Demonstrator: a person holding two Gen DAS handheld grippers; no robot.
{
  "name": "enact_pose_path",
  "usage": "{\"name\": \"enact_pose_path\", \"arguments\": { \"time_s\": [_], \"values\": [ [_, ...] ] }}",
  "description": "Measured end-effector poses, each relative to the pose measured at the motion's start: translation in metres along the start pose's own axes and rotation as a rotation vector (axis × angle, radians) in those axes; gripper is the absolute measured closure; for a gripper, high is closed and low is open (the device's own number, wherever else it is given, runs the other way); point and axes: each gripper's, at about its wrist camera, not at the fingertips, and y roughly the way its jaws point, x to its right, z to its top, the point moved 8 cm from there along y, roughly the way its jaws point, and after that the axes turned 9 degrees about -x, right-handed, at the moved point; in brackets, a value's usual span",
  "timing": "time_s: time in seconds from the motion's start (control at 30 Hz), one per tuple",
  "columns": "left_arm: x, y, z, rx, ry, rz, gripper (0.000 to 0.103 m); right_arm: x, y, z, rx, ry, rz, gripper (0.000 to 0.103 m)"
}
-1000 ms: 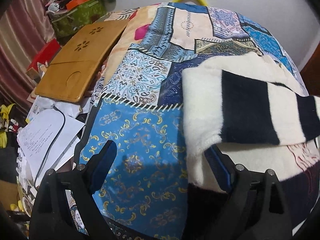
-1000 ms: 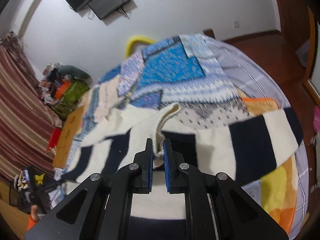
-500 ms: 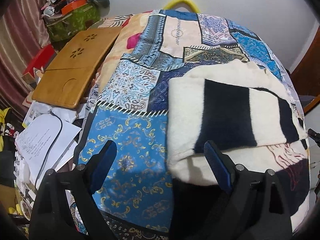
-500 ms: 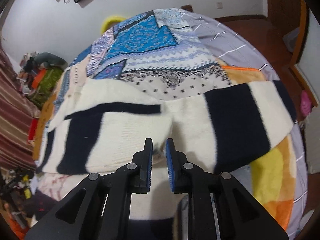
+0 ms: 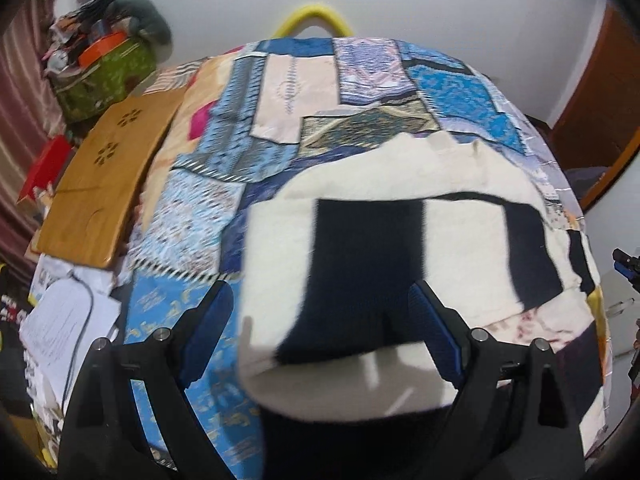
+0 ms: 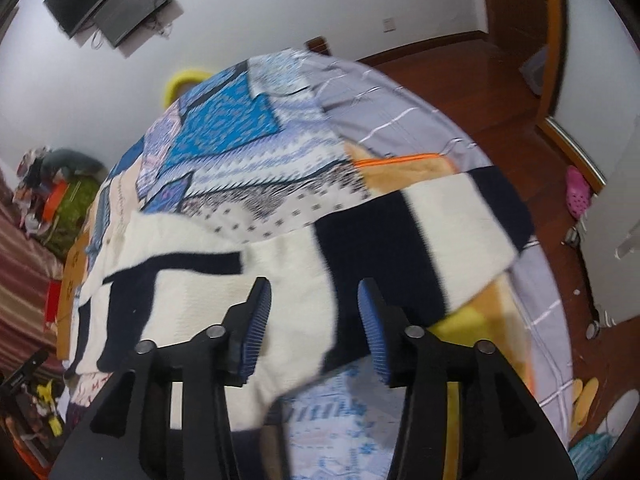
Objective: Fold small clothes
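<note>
Right gripper point(image 6: 314, 320) just released; fingers now spread over striped sweater point(image 6: 280, 280), sleeve folded across toward 9 o'clock. Left gripper point(image 5: 320, 330) fingers wide, empty.

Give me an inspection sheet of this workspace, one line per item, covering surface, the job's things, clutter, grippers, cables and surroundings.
Surface: bed under a patchwork quilt, blue and cream patches.
Job's things: cream and navy striped sweater lying on the quilt, one sleeve folded across the body.
Clutter: wooden lap tray, papers, green box piled with items, all beside the bed.
Grippers: left gripper open over the sweater; right gripper open, jaws apart above the sweater, holding nothing.
Cables: black cable across the papers.
Surroundings: white wall, wall-mounted TV, wood floor, pink clog.
</note>
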Motion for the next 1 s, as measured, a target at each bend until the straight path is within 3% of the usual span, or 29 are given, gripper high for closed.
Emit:
{"name": "enact_pose_path", "arguments": {
  "time_s": [0.3,0.6,0.73,1.0],
  "values": [
    [0.052,0.023,0.017,-0.039,0.078,-0.027,0.014,0.071,-0.007,0.0,0.001,0.153,-0.002,0.057],
    [0.083,0.059,0.011,-0.131,0.113,-0.049,0.014,0.123,0.029,-0.01,-0.06,0.277,0.004,0.055],
    [0.087,0.07,0.011,-0.156,0.116,-0.047,0.014,0.133,0.049,-0.009,-0.101,0.292,0.006,0.055],
    [0.087,0.085,0.01,-0.183,0.09,-0.055,0.014,0.141,0.066,0.008,-0.08,0.334,0.027,0.053]
  ]
}}
